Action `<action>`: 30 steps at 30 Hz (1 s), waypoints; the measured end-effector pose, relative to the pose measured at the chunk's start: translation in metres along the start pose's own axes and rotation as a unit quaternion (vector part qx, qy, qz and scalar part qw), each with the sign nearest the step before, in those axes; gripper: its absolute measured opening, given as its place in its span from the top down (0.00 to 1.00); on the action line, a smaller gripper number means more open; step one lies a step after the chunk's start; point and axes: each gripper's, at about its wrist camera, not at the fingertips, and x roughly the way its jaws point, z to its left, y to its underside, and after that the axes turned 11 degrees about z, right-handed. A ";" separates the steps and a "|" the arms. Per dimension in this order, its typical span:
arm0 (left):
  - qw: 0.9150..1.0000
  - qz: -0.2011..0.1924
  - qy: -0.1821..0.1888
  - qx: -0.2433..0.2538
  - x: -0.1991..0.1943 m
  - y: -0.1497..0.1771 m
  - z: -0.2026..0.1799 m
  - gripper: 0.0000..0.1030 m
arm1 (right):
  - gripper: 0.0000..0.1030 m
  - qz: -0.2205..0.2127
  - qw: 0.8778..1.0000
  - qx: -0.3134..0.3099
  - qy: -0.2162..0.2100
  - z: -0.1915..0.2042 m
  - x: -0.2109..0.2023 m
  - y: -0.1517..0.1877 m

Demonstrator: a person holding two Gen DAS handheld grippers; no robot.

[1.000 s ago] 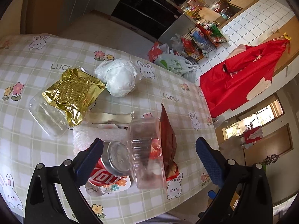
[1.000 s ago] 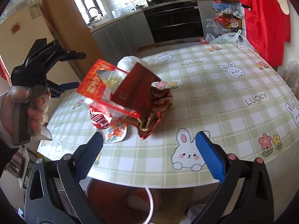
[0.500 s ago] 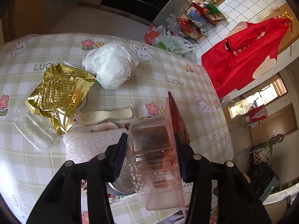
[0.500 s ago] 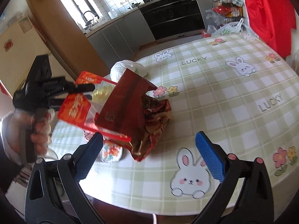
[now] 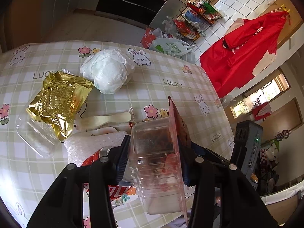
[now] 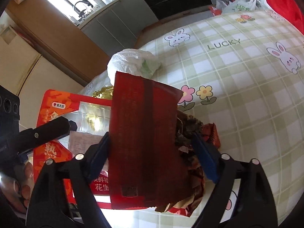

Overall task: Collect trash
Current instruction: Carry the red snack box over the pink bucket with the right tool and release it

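Tray (image 5: 155,159): clear plastic food tray with a red printed lid film, clamped between the left gripper's (image 5: 154,163) blue pads, raised off the table (image 5: 133,95).
Left fingers: narrowed onto the tray's two side walls, holding it.
Bag (image 6: 144,140): dark red snack bag, standing between the right gripper's (image 6: 152,155) fingers, pressed flat against the tray's lid.
Right fingers: jaws have just been closing with the bag between them; the left pad (image 6: 100,152) touches the bag's edge, the right pad sits against crumpled brown wrapping (image 6: 190,152); I cannot tell whether they grip it.
Below the left fingers: a red can (image 5: 95,157) and white bubble wrap (image 5: 89,142).
Beyond the left fingertips: gold foil pouch (image 5: 58,98), white plastic bundle (image 5: 108,70), pale spoon (image 5: 108,118).
Hand (image 6: 20,178): at the left of the right view, on the left gripper's handle.
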 end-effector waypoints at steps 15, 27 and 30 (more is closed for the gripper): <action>0.999 -0.045 0.011 0.016 -0.046 0.015 -0.018 0.57 | 0.47 -0.101 0.995 -0.003 -0.026 -0.001 -0.079 0.019; 0.989 -0.125 0.003 0.075 -0.145 0.095 -0.035 0.57 | 0.47 -0.156 0.986 -0.062 -0.020 0.047 -0.153 0.088; 0.986 -0.143 -0.010 0.090 -0.167 0.133 -0.034 0.57 | 0.47 -0.157 0.984 -0.081 -0.018 0.062 -0.164 0.115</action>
